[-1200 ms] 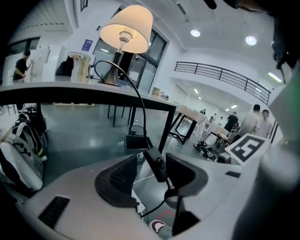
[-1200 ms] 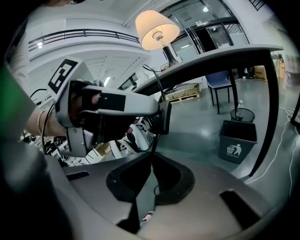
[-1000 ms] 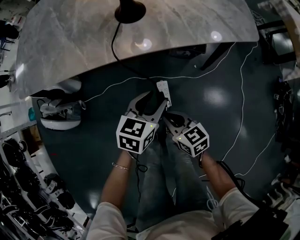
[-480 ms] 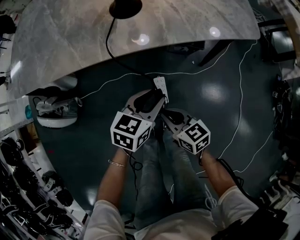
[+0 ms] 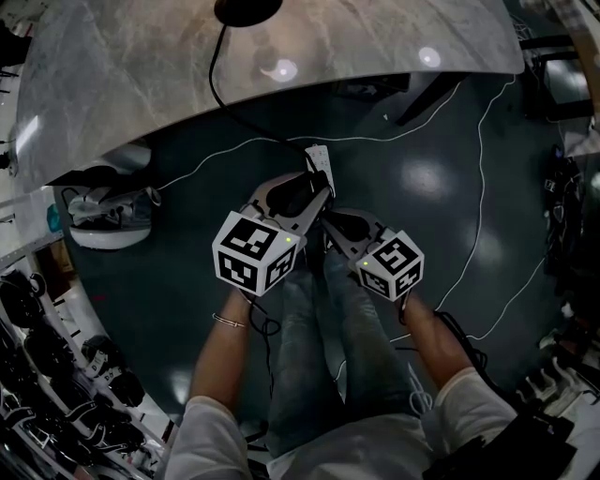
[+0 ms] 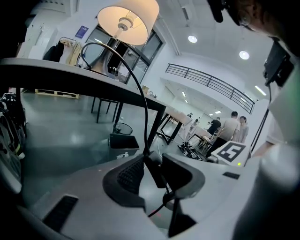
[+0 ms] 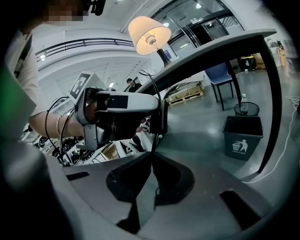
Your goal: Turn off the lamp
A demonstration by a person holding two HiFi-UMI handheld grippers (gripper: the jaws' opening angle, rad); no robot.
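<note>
Jaws of the left gripper point(image 6: 152, 161) have just been closing and now clamp a small black inline switch point(image 6: 154, 171) from both sides, while the right gripper point(image 7: 152, 157) pinches the thin black cord point(image 7: 154, 143) just below it, tips together. In the head view that switch is hidden under the left gripper's grey fingers (only a white rectangular tag point(image 5: 319, 161) peeks out at their twelve o'clock). There the lit lamp point(image 6: 129, 18) shows merely as a round black base point(image 5: 246, 9), cut off by the top edge. Its cream tapered shade glows around eleven to twelve o'clock in both gripper views, above a grey marbled tabletop point(image 5: 141, 75). At three o'clock of the right gripper view a dark square waste bin point(image 7: 243, 136) stands on the glossy grey floor point(image 5: 403, 150). Distant figures point(image 6: 234, 126) are too small to make out.
</note>
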